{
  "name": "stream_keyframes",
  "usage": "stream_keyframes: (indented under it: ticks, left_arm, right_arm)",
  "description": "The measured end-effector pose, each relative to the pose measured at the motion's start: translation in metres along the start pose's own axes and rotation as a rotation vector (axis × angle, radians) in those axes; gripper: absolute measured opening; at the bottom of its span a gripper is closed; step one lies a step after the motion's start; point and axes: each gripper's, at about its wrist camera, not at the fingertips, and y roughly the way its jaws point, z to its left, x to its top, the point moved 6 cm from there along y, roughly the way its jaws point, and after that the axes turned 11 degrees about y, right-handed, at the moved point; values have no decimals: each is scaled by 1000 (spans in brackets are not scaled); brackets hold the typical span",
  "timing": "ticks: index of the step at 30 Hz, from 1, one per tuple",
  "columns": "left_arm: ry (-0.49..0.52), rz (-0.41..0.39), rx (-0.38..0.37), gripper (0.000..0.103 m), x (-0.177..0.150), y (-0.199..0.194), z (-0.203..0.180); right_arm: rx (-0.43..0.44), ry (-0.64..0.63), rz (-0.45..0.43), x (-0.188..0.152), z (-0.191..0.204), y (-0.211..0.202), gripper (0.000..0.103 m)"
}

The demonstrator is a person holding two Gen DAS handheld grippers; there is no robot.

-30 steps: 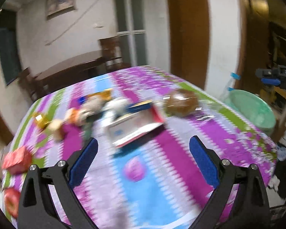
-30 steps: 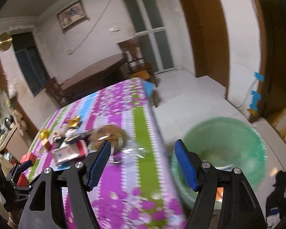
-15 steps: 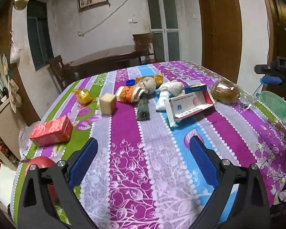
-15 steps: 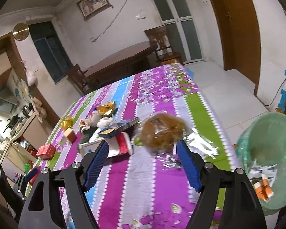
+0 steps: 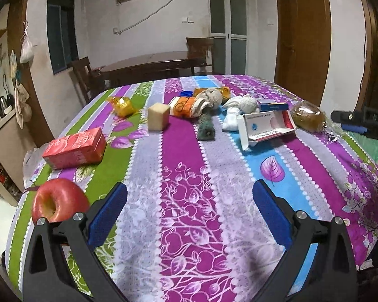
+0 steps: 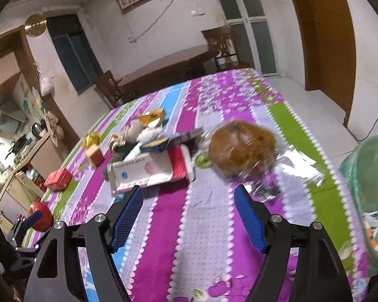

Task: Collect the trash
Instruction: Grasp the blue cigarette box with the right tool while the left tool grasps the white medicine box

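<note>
One green basin (image 6: pixel 368 183) is standing beside the table's right edge, holding some paper scraps. Both tongs, the left gripper (image 5: pixel 189 216) and the right gripper (image 6: pixel 189 216), are gaping wide and empty; the wrapped bun (image 6: pixel 242 148) is lying nearer to the right one than before.

Left tool (image 5: pixel 189 207) hangs wide open over the striped worktop (image 5: pixel 189 176), nothing between its blue pads. An apple (image 5: pixel 59 201) sits just beside the left pad, a red carton (image 5: pixel 75 148) beyond it, an open box (image 5: pixel 267 128) far right.
</note>
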Motion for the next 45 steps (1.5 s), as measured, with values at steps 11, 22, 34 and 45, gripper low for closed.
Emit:
stream_keyframes:
  ticks: [11, 22, 34, 45]
  left_arm:
    - [-65, -11, -53, 97, 4, 3, 0]
    - [-240, 3, -134, 97, -3, 20, 19]
    - [-418, 27, -230, 97, -16, 31, 40]
    - [-238, -6, -249, 97, -5, 17, 13]
  right_arm:
    - [34, -57, 26, -4, 34, 34, 75]
    - [-82, -34, 76, 54, 76, 122, 88]
    - [-37, -32, 98, 21, 68, 96, 16]
    - [124, 23, 114, -47, 52, -6, 15]
